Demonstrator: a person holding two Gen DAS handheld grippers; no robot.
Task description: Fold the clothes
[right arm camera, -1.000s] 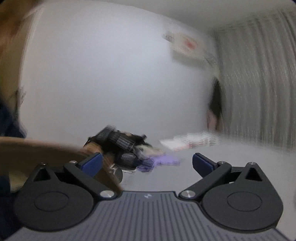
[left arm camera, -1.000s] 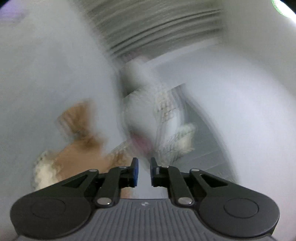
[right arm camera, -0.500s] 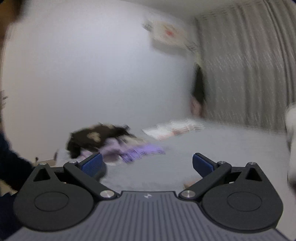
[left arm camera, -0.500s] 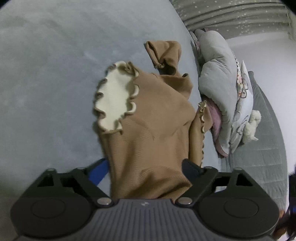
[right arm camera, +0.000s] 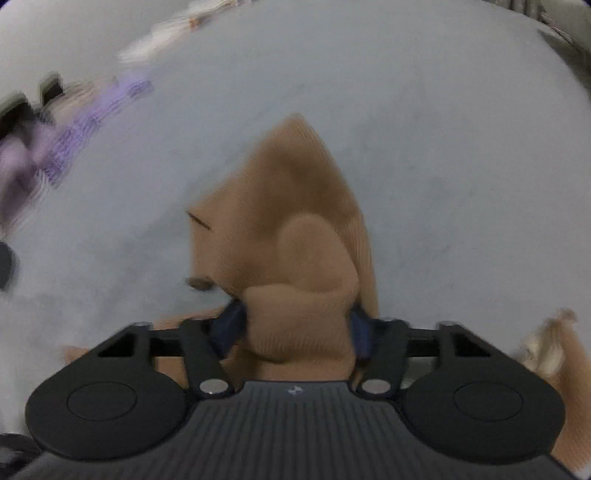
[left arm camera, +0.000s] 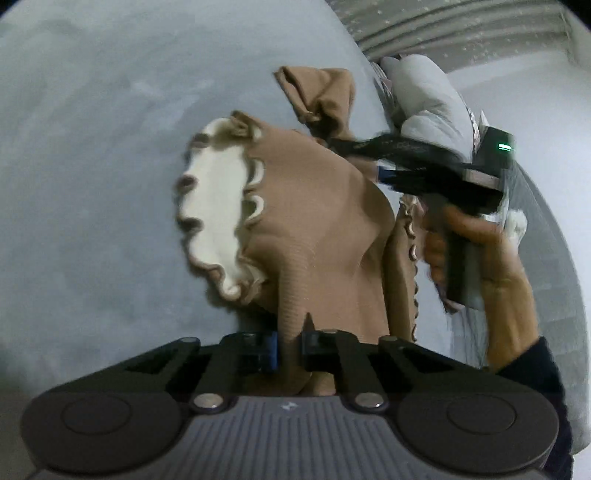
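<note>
Left wrist view: half a second back, left claw [left arm camera: 289,345] spread wide over the brown ribbed top [left arm camera: 317,206]; now pinched down tight on a narrow ridge of that top's near edge, cloth pulled up into a thin fold between the blue pads. Top lying rumpled on the grey bed [left arm camera: 92,166], cream ruffled panel [left arm camera: 218,210] turned up at left, one bunched sleeve [left arm camera: 321,92] at the far end. New since then: right claw [left arm camera: 382,173], come in from the right, held by a hand [left arm camera: 480,254] in a dark sleeve, tips at the top's right shoulder. Tips smeared by motion; how they stand not readable from here. Grey quilt [left arm camera: 428,96] and striped curtain [left arm camera: 461,29] behind, partly covered by that hand.

Right wrist view: earlier pointed across the room at a white wall with wide-open fingers; now tipped down at the bed, fingers closing on a thick wad of the brown top, cloth bulging out between and over both pads. Whole frame blurred. Pads mostly buried in fabric. Purple garment [right arm camera: 77,125] and dark clothes at far left, streaked beyond telling apart. Ruffled brown edge at lower right, cut off by the frame.
</note>
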